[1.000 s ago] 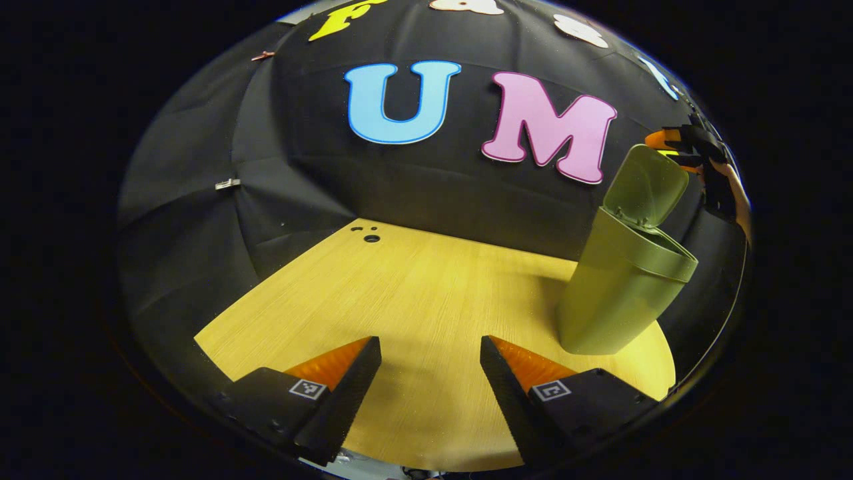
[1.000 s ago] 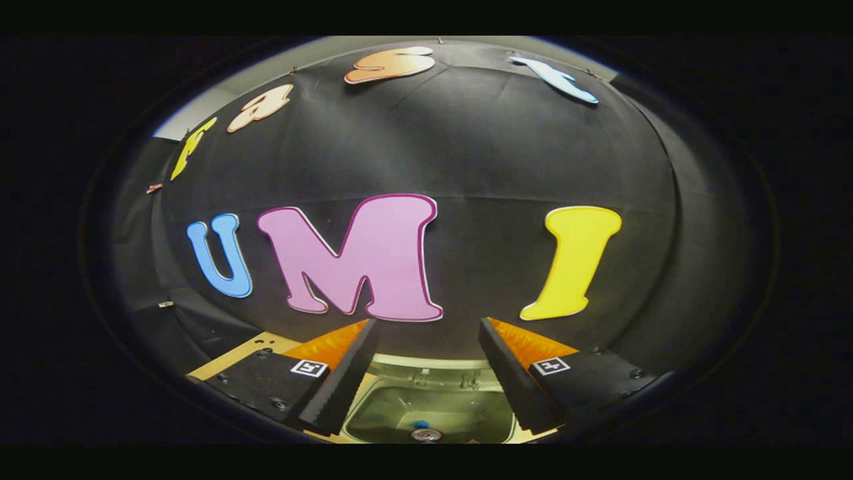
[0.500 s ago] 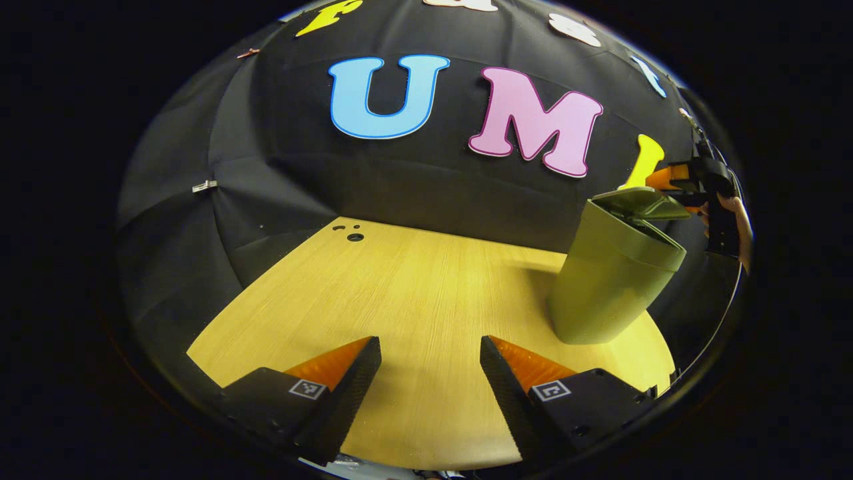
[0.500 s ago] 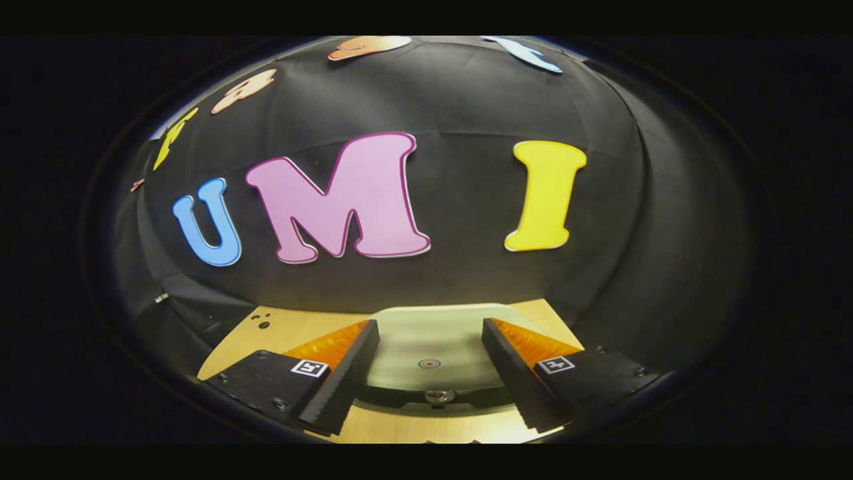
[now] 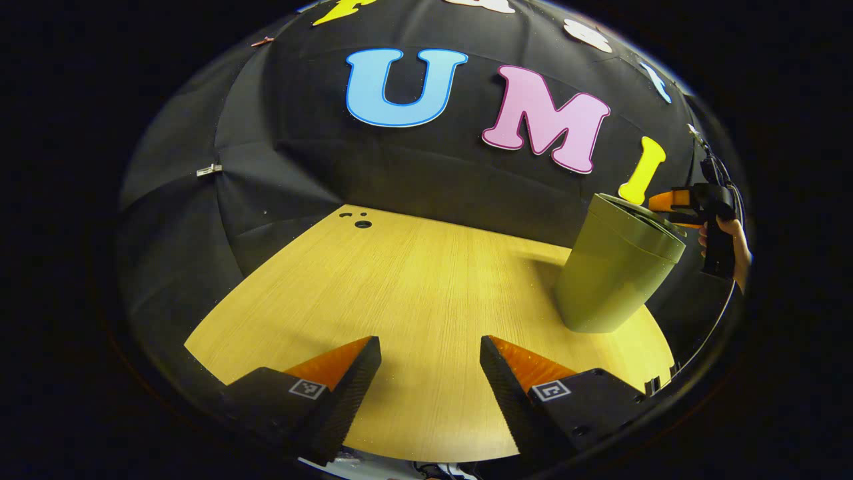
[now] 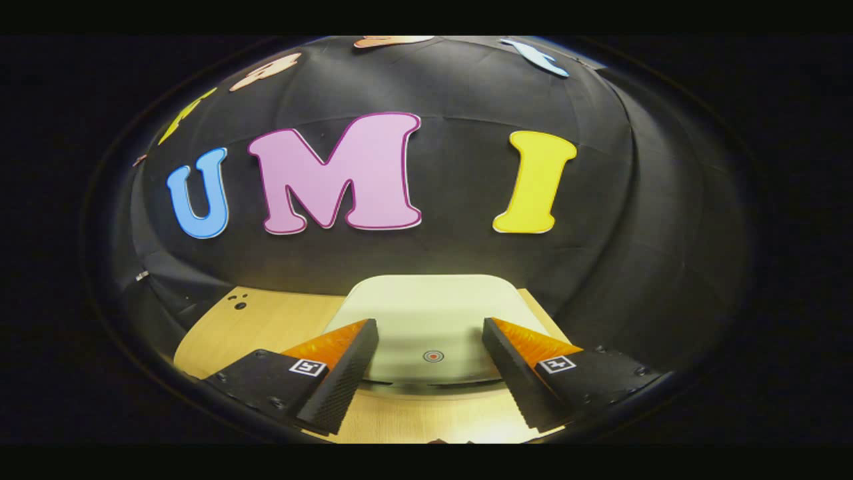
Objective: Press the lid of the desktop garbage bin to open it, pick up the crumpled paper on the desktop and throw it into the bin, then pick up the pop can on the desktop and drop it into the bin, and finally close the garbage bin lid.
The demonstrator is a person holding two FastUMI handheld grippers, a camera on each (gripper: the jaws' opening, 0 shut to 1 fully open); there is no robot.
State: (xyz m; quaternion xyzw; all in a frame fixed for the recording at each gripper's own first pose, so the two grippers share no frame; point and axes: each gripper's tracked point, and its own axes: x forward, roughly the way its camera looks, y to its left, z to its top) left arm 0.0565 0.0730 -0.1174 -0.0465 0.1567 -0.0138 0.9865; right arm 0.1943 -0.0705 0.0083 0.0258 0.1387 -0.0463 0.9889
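Note:
The olive-green garbage bin (image 5: 613,273) stands at the right of the wooden table, its lid (image 5: 640,217) lying flat and closed. In the right gripper view the lid (image 6: 426,313) lies just below and ahead of my right gripper (image 6: 430,340), which is open over it; a small red press mark (image 6: 433,356) sits between the fingers. From the left gripper view, the right gripper (image 5: 673,203) hovers at the bin's top edge, held by a hand (image 5: 730,243). My left gripper (image 5: 430,360) is open above bare tabletop, left of the bin.
The wooden table (image 5: 400,287) reaches back to the black cloth wall. Small holes (image 5: 360,222) mark its far left corner. The table's right edge runs close behind the bin.
The bin lid swung down from upright to fully closed. My right gripper tilted down and now sits over the shut lid. The left gripper barely moved.

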